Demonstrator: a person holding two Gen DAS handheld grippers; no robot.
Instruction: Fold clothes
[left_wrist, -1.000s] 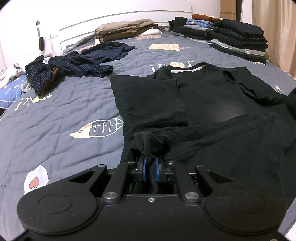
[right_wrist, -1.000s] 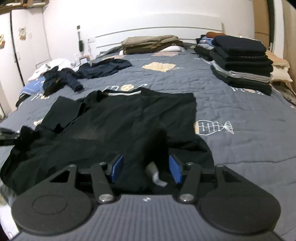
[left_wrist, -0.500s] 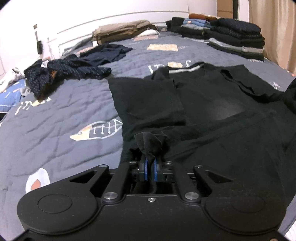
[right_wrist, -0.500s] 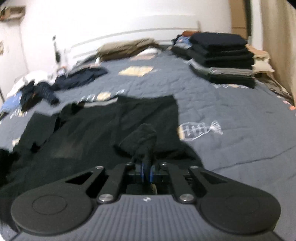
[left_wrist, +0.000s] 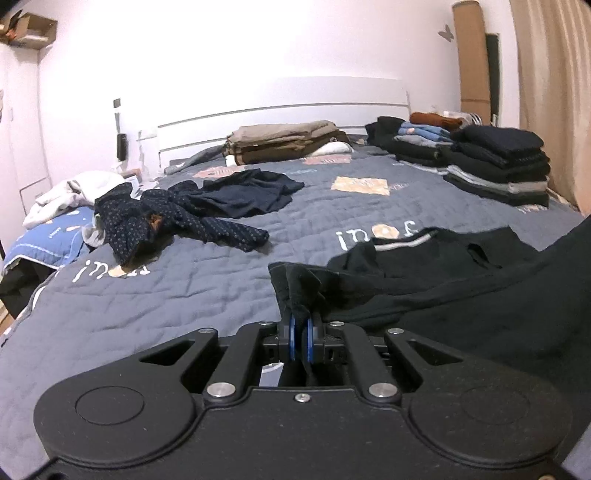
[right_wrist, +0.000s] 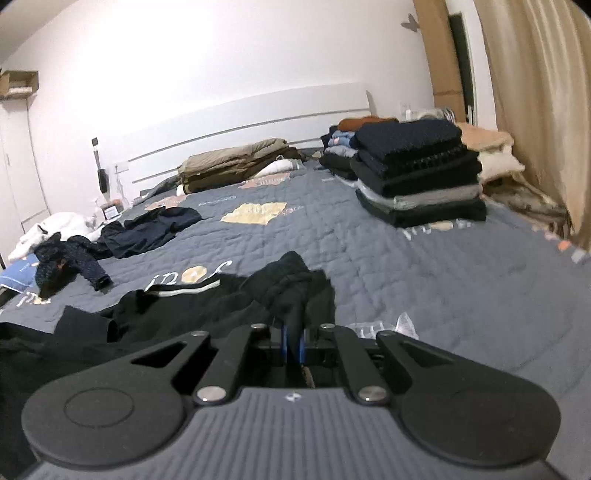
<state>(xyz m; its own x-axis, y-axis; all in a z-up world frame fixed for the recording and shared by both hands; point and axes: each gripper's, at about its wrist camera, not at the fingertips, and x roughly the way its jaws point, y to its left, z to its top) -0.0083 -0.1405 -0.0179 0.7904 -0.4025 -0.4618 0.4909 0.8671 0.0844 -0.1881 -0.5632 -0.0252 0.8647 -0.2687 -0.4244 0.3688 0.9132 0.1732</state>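
A black T-shirt (left_wrist: 461, 280) with a white-striped collar lies on the grey quilted bed (left_wrist: 184, 295). My left gripper (left_wrist: 301, 332) is shut on a bunched corner of its hem at the shirt's left side. My right gripper (right_wrist: 293, 336) is shut on the other hem corner of the same shirt (right_wrist: 166, 314). Both corners are raised off the quilt and the hem hangs between them. The collar end still lies flat further up the bed.
Stacks of folded dark clothes (right_wrist: 417, 177) stand at the right side of the bed. Folded tan clothes (left_wrist: 284, 142) lie by the headboard. A crumpled dotted navy garment (left_wrist: 166, 221) and a dark blue one (left_wrist: 247, 195) lie at the left. A curtain (right_wrist: 535, 110) hangs at the right.
My right gripper closed on the shirt's hem corner. Both grippers then lifted the hem off the bed and carried it toward the collar, and both views tilted up.
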